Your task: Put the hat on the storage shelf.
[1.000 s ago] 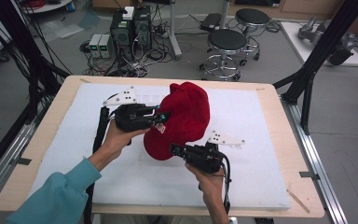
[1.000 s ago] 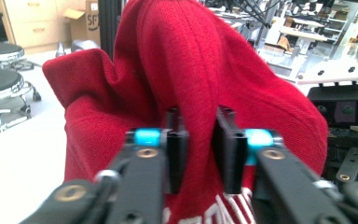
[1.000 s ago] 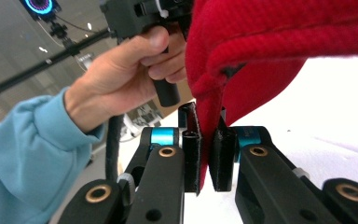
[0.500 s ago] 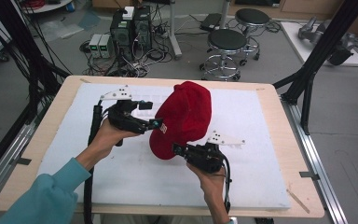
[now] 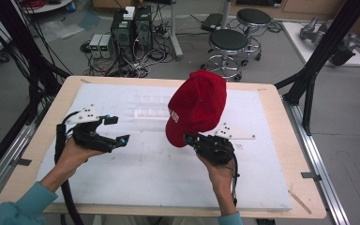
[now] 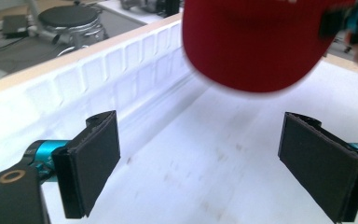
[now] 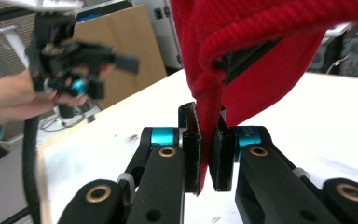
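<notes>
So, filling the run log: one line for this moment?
right gripper: shut on red cap | left gripper: jaws just opened, empty | cap: lifted above table

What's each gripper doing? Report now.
Left gripper: open, holding nothing.
Right gripper: shut on the red cap, held up.

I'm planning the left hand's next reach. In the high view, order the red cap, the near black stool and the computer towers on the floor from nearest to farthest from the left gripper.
1. Red cap: to the right of the left gripper, held up over the table by the right gripper.
2. Computer towers: on the floor past the table's far edge.
3. Near black stool: on the floor, far right.

Towers and stool are close to call.
</notes>
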Motion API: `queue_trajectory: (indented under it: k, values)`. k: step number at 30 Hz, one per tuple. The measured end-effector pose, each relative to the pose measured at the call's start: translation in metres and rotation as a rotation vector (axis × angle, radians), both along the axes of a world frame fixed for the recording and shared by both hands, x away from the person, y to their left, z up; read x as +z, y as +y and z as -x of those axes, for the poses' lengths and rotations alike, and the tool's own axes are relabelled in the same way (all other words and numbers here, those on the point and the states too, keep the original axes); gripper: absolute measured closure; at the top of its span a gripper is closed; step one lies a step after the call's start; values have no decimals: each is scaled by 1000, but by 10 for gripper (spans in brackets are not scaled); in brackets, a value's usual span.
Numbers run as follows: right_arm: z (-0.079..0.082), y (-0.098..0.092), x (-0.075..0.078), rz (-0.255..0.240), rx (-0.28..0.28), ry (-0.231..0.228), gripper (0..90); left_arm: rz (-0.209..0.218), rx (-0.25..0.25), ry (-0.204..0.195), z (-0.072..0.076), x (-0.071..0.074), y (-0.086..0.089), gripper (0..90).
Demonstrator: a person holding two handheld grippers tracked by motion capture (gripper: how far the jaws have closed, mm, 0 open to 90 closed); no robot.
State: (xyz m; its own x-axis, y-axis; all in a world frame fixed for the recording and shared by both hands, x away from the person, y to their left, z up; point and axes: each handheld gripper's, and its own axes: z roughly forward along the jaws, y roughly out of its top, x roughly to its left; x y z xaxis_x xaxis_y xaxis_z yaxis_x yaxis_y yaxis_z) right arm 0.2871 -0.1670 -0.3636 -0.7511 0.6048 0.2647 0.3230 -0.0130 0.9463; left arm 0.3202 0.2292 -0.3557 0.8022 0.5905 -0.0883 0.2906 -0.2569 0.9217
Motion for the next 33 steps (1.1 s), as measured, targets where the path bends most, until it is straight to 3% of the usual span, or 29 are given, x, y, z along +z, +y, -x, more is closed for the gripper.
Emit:
queue_trajectory:
  k: [6, 9, 16, 22, 23, 25, 30, 33]
  values:
    - [-12, -5, 10, 26, -49, -51, 856, 0, 64, 14, 9, -30, 26, 133]
    - [-19, -8, 13, 36, -73, -76, 856, 20, 79, 21, 12, -41, 34, 133]
    - [-39, -10, 15, 71, -111, -81, 856, 8, 112, -8, 19, -55, 40, 138]
    - [-53, -11, 15, 104, -134, -89, 856, 1, 120, 2, 21, -62, 43, 140]
    - [-58, -11, 15, 103, -139, -88, 856, 28, 130, -10, 23, -64, 47, 140]
    - [-61, -11, 15, 101, -145, -84, 856, 45, 139, -8, 24, -65, 48, 140]
    - [-78, -8, 13, 136, -173, -88, 856, 52, 174, -10, 28, -77, 54, 140]
    - [-85, -6, 11, 139, -176, -81, 856, 69, 199, -31, 33, -83, 57, 140]
